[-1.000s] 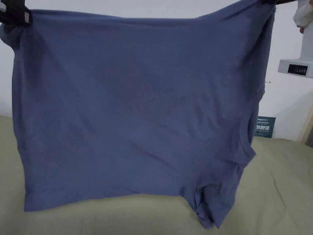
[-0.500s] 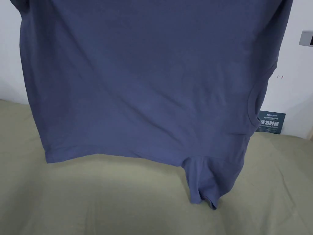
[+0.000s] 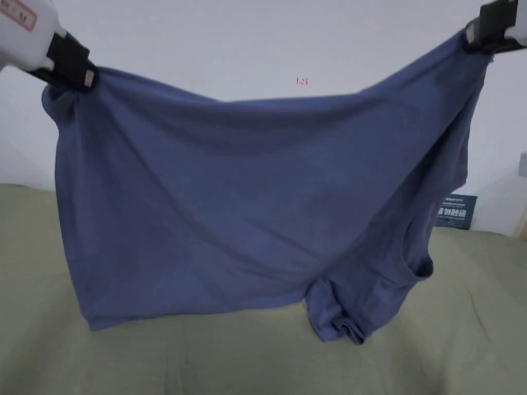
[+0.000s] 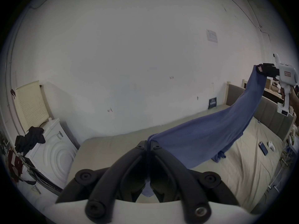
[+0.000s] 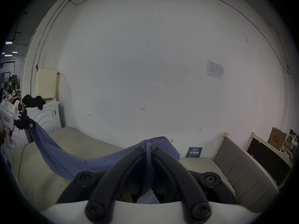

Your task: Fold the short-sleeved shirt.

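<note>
The blue short-sleeved shirt (image 3: 247, 205) was held up in the air above the bed (image 3: 463, 319), stretched sideways between two grippers, its top edge sagging in the middle. The left gripper (image 3: 85, 77) was pinched closed on one upper corner, cloth caught between its jaws, and the right gripper (image 3: 471, 36) was likewise clamped on the other corner (a sleeve (image 3: 339, 319) hung lowest, bunched, near the sheet). A phone (image 4: 263, 148) was seen lying on the bed

left gripper (image 4: 148, 146): clamps blue shirt (image 4: 202, 140) | right gripper (image 4: 258, 70): grips far corner | above bed (image 4: 242, 162)
</note>
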